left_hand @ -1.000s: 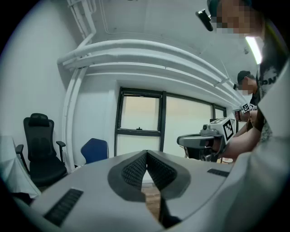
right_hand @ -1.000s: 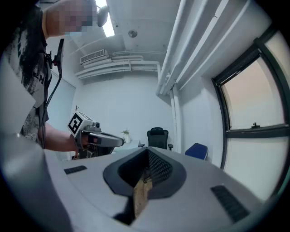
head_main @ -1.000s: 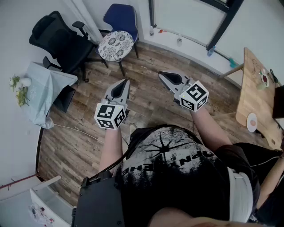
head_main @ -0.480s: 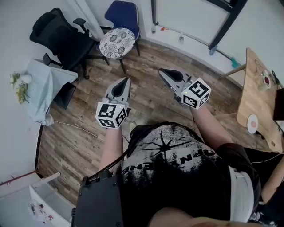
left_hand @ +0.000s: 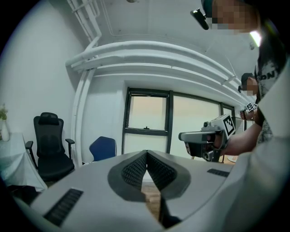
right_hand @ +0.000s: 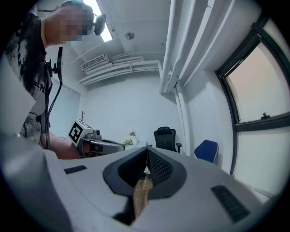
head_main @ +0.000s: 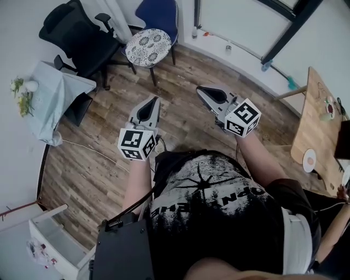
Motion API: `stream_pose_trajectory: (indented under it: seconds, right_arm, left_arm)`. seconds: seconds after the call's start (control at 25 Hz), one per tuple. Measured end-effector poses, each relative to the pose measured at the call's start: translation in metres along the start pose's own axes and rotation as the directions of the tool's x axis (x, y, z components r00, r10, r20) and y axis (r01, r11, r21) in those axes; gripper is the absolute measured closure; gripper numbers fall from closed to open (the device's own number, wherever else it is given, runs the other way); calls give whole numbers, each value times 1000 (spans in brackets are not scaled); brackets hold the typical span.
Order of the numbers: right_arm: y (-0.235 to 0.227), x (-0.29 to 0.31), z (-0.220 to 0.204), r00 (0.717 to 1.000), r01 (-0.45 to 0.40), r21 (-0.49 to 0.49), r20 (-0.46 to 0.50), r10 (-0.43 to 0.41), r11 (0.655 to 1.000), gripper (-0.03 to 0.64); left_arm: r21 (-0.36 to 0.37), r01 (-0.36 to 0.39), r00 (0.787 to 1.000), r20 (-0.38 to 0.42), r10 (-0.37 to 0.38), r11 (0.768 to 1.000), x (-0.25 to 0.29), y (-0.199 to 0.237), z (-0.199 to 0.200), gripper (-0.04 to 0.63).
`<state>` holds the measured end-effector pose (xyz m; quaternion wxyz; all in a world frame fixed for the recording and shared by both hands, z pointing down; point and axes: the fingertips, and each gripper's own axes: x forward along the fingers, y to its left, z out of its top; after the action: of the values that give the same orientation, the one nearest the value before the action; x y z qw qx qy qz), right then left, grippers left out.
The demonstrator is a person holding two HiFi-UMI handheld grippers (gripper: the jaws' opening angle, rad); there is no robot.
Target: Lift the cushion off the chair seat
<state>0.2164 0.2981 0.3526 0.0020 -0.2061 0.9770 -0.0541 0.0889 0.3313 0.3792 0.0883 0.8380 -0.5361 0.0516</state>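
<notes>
At the far left of the head view, a small bunch of flowers (head_main: pixel 22 97) stood on a cloth-draped surface (head_main: pixel 54 104) against the wall. Just beside it was a black office chair (head_main: pixel 79 35). Next to that chair, the round patterned cushion (head_main: pixel 147 47) lay flat on the seat of the blue chair (head_main: pixel 163 12), near the window wall and well apart from both grippers. The left gripper (head_main: pixel 155 99) was held out over the wooden floor (head_main: pixel 98 164), pointing toward the chairs. Its fingers were pressed together at the tips with nothing between them. The right gripper (head_main: pixel 200 89), alongside it and a little farther forward, likewise had its fingers closed tip to tip on nothing. The left gripper view showed the blue chair's backrest beyond the closed fingers, with the seat hidden behind them. At the far right, a wooden surface (head_main: pixel 320 117) carried a small round disc (head_main: pixel 309 161) and a few items too small to make out.
</notes>
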Motion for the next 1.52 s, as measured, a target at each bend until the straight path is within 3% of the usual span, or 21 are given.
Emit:
stream_pose_trajectory:
  seconds: [0.52, 1.52]
  right_arm:
    - [7, 60, -1, 1000, 17, -1, -11, -17, 1000, 598]
    - [-17, 267, -16, 983, 183, 13, -2, -183, 983, 598]
  left_arm:
    - [-14, 40, 999, -26, -40, 999, 6, 56, -7, 583]
    - [10, 229, 970, -91, -227, 973, 35, 250, -2, 583]
